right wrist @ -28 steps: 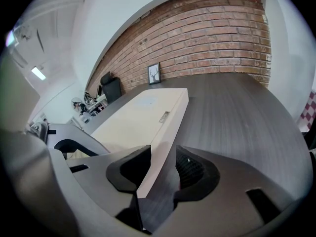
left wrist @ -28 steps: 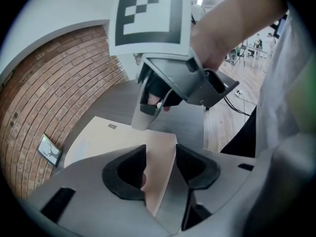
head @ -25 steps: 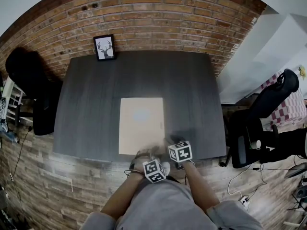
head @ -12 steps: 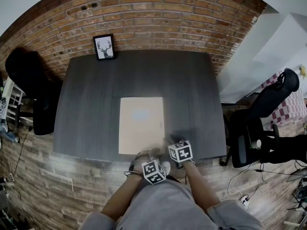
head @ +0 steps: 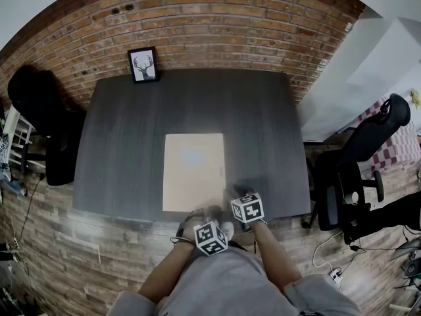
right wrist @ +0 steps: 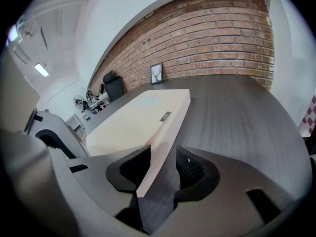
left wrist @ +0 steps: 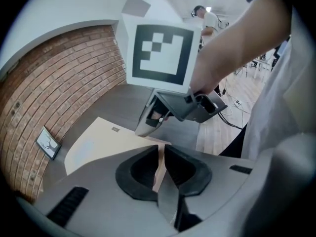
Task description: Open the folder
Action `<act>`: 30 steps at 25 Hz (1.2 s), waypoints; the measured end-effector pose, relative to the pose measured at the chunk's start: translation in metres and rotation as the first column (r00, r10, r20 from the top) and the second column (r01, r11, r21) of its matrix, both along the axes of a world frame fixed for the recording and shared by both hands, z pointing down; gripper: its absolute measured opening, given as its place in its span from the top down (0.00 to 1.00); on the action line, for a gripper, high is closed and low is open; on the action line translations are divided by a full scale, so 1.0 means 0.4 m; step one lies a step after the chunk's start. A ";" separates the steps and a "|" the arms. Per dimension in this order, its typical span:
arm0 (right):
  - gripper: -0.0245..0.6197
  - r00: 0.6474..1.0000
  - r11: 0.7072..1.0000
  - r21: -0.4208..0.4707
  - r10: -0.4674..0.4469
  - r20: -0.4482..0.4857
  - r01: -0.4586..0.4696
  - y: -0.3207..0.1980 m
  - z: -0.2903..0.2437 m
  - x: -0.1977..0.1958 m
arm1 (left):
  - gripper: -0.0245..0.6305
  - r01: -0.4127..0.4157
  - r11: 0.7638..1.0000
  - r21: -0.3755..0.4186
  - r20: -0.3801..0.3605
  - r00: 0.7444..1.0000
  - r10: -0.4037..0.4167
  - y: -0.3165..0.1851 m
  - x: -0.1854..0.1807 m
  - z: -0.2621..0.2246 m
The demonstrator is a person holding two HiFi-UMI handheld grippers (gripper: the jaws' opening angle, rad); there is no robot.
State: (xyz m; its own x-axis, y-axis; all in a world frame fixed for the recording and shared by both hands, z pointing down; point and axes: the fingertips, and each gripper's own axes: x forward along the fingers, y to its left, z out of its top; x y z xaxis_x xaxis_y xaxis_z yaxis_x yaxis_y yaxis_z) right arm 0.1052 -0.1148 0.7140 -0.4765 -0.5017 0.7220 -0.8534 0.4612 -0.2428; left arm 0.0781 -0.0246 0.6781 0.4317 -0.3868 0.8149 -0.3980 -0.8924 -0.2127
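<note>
A cream folder [head: 193, 170] lies flat on the dark table [head: 256, 124], close to the front edge. Both grippers are at its near right corner. My left gripper [head: 205, 211] has just been closing, and its jaws [left wrist: 160, 164] now pinch a thin cream edge of the folder's cover [left wrist: 106, 142]. My right gripper [head: 230, 200] stands open. The folder's corner [right wrist: 138, 115] lies between its jaws [right wrist: 163, 169], and bare table shows beside the right pad. In the left gripper view the right gripper's tips [left wrist: 143, 131] rest at that corner.
A framed deer picture [head: 143, 64] leans on the brick wall at the table's back left. A black chair [head: 39, 117] stands left of the table. An office chair [head: 368, 150] and floor cables are on the right.
The left gripper's cube has edged slightly. The folder and the right gripper have not moved. A person's legs at the far right have left the view.
</note>
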 end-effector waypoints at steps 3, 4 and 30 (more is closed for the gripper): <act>0.75 1.000 1.000 0.002 -0.003 -0.003 0.003 0.001 0.000 -0.001 | 0.93 0.009 1.000 0.015 -0.010 1.000 -0.009 0.000 -0.003 -0.016; 0.75 1.000 1.000 0.003 -0.004 -0.004 0.004 0.001 0.001 -0.001 | 0.93 0.012 1.000 0.018 -0.013 1.000 -0.011 0.000 -0.004 -0.020; 0.75 1.000 1.000 -0.007 -0.015 -0.024 0.015 -0.003 -0.001 0.000 | 0.95 0.317 0.933 0.170 -0.255 0.929 -0.269 -0.050 -0.152 -0.303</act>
